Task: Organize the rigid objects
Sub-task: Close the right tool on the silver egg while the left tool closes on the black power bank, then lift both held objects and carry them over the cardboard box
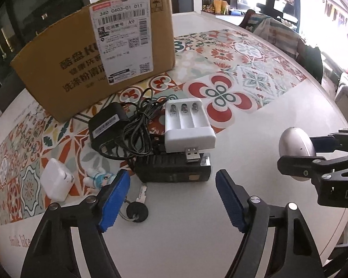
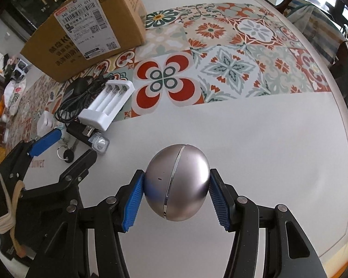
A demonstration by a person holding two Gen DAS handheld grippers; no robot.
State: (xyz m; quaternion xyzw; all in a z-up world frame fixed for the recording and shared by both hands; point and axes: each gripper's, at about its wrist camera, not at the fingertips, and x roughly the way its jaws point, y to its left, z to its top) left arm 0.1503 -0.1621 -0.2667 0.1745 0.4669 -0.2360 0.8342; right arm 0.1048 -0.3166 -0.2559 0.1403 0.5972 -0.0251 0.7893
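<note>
Right gripper [image 2: 175, 199] jaws grip the egg [image 2: 176, 181] by its sides; lift level toward the box [image 2: 85, 25], slip is likely; left gripper [image 1: 172, 199] jaws wide, empty.

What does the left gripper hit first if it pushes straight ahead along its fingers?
Most likely the black box lying just beyond the open left gripper, with the white battery charger resting on top of it. The key lies low beside the left finger; depth there is unclear, so it might get brushed.

Left wrist: low over table [image 1: 255, 143], facing cardboard box [image 1: 92, 64]. Right wrist: close, further right. Shared: box, white battery charger [image 1: 188, 125], table.
</note>
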